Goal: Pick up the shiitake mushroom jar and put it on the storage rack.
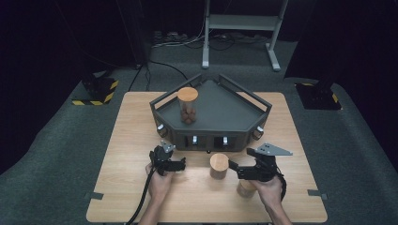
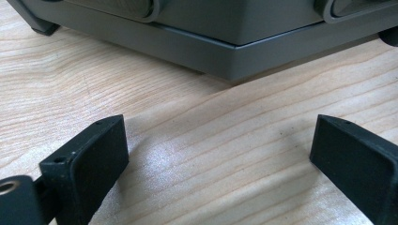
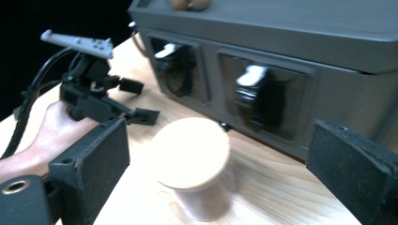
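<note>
Reaching toward a wood-lidded jar (image 1: 218,165) standing on the bench (image 1: 131,140) just in front of the grey tray (image 1: 225,105), the right tongs (image 1: 233,167) gape empty and must next straddle it, while the left tongs (image 1: 182,163) rest open, empty.

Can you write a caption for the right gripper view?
Open right gripper approaches a wooden-lidded jar beside the grey tray.
</note>
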Demonstrator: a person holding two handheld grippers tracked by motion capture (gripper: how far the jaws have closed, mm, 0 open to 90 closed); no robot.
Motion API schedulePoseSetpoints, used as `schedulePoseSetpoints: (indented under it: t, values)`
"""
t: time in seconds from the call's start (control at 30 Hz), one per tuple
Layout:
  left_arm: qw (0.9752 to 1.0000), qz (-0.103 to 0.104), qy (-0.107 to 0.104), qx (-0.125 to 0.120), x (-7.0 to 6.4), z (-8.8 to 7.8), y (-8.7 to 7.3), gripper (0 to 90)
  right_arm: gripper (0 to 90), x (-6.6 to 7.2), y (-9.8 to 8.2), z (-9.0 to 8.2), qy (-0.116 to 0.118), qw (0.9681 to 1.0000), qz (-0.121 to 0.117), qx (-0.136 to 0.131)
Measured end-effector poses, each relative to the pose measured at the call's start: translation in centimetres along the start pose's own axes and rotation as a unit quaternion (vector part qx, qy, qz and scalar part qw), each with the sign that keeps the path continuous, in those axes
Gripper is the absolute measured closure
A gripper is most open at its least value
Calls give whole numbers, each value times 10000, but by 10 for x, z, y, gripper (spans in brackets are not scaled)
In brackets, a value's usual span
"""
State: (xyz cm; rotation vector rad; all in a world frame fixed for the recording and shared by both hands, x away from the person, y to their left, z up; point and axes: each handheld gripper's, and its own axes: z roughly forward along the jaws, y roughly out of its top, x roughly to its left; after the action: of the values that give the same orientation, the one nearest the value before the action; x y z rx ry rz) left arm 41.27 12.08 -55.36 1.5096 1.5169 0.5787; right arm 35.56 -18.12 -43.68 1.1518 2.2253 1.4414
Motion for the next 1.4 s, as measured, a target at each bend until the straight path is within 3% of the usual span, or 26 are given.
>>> schedulePoseSetpoints:
  t: [0.17,0.33,0.6,0.87,1.4]
  values:
    - [10000,5,0,4,0,0,0,44,71,13,5,13,24,9994,-216,281]
    - [10000,8,0,7,0,0,0,44,81,23,6,26,21,9981,-245,567]
    - [10000,0,-1,3,0,0,0,43,96,35,6,47,-406,9922,-353,1122]
    - [10000,0,-1,3,0,0,0,43,115,39,5,58,-753,9864,-375,1411]
    - [10000,46,-7,47,1,-1,0,42,175,37,4,73,-930,9784,-256,1827]
